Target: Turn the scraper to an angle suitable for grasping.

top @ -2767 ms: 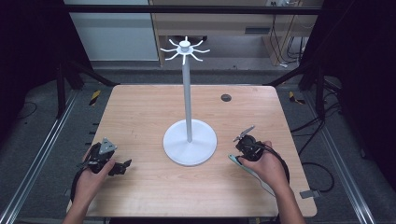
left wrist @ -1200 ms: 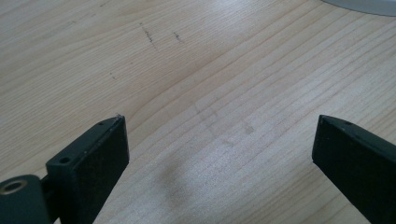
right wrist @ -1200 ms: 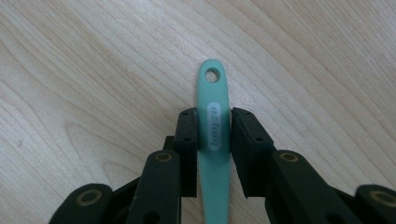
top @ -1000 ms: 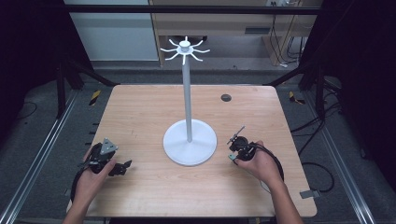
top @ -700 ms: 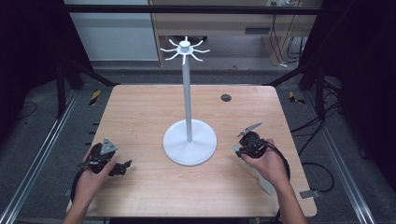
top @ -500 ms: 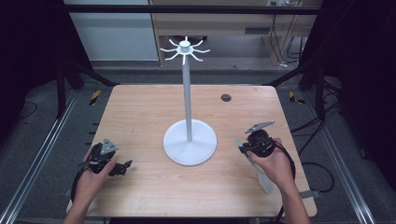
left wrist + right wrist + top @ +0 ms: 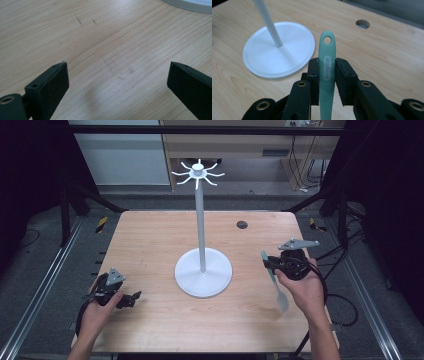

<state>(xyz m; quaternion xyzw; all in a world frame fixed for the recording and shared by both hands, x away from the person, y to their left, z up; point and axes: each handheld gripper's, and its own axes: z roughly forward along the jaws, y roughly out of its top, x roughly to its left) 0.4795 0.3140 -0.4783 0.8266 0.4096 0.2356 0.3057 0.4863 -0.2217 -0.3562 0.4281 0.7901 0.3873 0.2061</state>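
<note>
Teal spoon (image 7: 327,67) clamped by its handle in right tool (image 7: 326,75), hanging-hole end pointing forward, bowl trailing back over the hand (image 7: 302,290). White hook stand (image 7: 202,270) at worktop (image 7: 150,240) centre, at its 9 o'clock. Left tool (image 7: 117,80) at stand's 8 o'clock, jaws spread, holding nothing.

A mint-green spatula (image 7: 326,72) with white lettering on its handle, a white hook stand (image 7: 202,270) on the light wood-grain table (image 7: 150,240), and black jaws on both the left gripper (image 7: 117,87) and right gripper (image 7: 326,80)
</note>
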